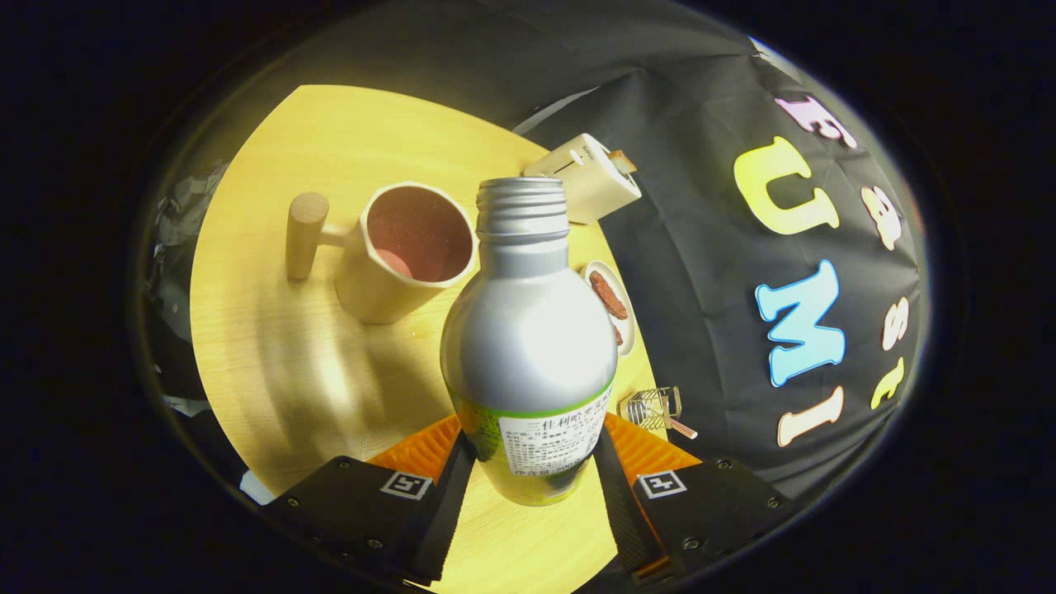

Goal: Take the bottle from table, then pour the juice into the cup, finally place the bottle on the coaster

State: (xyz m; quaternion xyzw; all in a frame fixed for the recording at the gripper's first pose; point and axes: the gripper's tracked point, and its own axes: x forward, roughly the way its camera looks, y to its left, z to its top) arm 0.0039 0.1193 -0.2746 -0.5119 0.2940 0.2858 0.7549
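Fingers of the hand-held gripper [535, 462] are clamped on the lower body of the bottle [528, 346], one pressing on each side of its label. The bottle is silver metal with a threaded neck and no cap, and it appears lifted clear of the desk [272, 355], since wood shows beneath its base. It leans slightly, mouth pointing up and away from the fingers.

Just beyond the bottle, a little to the left, stands the cup [404, 252], a pale wooden mug with a peg-like handle and a reddish inside. The pour looks like the step in hand and has not begun, as the neck is not over the rim.

Risks, as I judge them: the grip sits low on a smooth, rounded body, so tilting could let the bottle twist or slide between the fingers. Tipped too soon, before the mouth reaches the cup, juice would land on the desk. The cup looks light and could be knocked by the bottle's shoulder.

Further back sit a cream-coloured box-like appliance [587, 175], a small dish [612, 307] holding something brown, and a little wire holder [652, 407] near the right finger. I cannot pick out a coaster. The desk is round, pale wood, brightly lit, with black cloth hanging behind it.
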